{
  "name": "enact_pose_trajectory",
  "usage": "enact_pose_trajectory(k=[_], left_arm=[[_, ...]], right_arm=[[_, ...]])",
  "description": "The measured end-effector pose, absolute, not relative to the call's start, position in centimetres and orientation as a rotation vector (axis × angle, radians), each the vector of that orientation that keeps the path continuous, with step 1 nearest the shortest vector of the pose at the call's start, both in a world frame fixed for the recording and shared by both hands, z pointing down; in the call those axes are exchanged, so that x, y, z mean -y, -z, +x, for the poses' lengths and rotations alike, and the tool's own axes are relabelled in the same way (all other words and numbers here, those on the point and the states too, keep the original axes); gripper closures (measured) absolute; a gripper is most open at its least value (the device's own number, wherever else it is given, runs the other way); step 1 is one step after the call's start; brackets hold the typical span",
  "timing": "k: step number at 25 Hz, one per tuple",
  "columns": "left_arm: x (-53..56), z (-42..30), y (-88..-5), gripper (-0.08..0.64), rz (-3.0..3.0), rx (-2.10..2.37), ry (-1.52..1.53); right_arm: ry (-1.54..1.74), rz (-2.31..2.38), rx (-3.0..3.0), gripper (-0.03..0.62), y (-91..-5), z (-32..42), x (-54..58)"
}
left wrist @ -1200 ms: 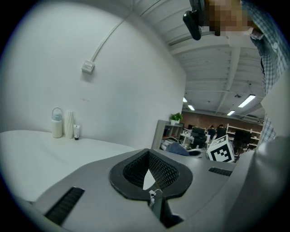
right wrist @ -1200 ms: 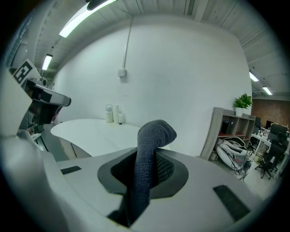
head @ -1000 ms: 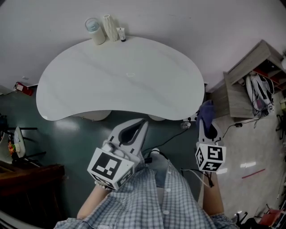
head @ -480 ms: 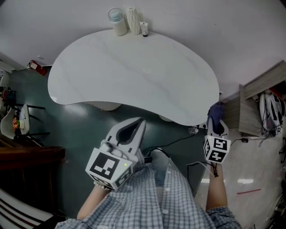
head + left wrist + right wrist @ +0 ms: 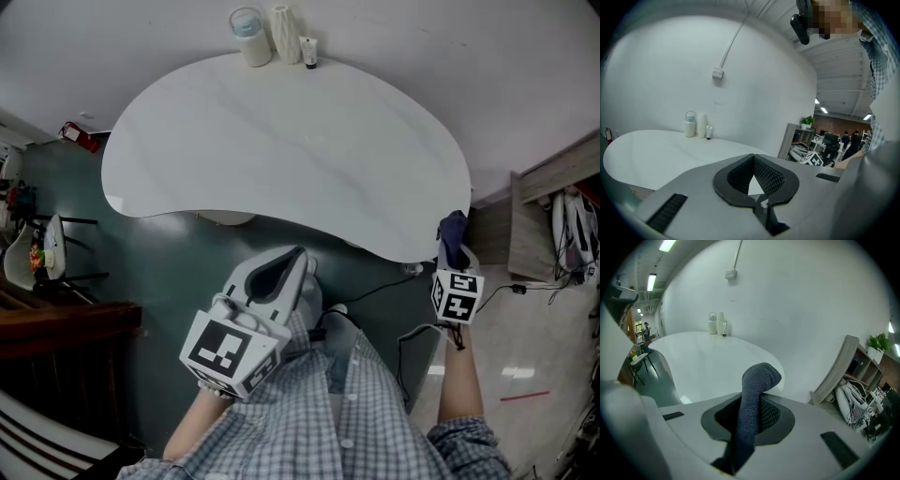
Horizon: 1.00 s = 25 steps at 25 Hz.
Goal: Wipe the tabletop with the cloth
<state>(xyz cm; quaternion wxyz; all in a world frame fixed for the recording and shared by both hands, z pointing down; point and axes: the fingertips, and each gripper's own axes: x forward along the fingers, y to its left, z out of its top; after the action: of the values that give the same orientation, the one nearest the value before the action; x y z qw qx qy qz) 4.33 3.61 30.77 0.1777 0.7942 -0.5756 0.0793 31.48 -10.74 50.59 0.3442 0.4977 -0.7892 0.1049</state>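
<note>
A white kidney-shaped tabletop (image 5: 281, 150) fills the upper head view and lies ahead in both gripper views (image 5: 647, 154) (image 5: 712, 362). My right gripper (image 5: 454, 251) is shut on a dark blue cloth (image 5: 451, 234) (image 5: 754, 394), which sticks up between the jaws just off the table's right end. The left gripper (image 5: 286, 267) hangs below the table's front edge, over the floor, its jaws shut with nothing in them (image 5: 757, 187).
At the table's far edge stand a lidded jar (image 5: 248, 36), a ribbed white vase (image 5: 283, 34) and a small tube (image 5: 310, 52). A wooden shelf unit (image 5: 553, 206) stands to the right. Cables (image 5: 394, 281) trail over the green floor. Dark furniture (image 5: 56, 328) sits at the left.
The right gripper has carried the cloth up toward the table's right end. The head view has shifted, so the table sits further right. The left gripper has barely moved.
</note>
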Motion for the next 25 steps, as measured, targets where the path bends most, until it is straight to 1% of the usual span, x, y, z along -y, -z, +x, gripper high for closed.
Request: enact_pose_trajectory(k=[6, 25], left_arm=[[-1.6, 2.9, -30.9, 0.555, 2.279, 1.589, -0.244], [6.9, -2.1, -31.3, 0.555, 2.367, 1.429, -0.274]], right_arm=[[-0.430, 1.285, 2.001, 0.540, -52.7, 30.2, 10.6], [-0.549, 1.458, 1.871, 0.540, -53.4, 28.4, 10.6]])
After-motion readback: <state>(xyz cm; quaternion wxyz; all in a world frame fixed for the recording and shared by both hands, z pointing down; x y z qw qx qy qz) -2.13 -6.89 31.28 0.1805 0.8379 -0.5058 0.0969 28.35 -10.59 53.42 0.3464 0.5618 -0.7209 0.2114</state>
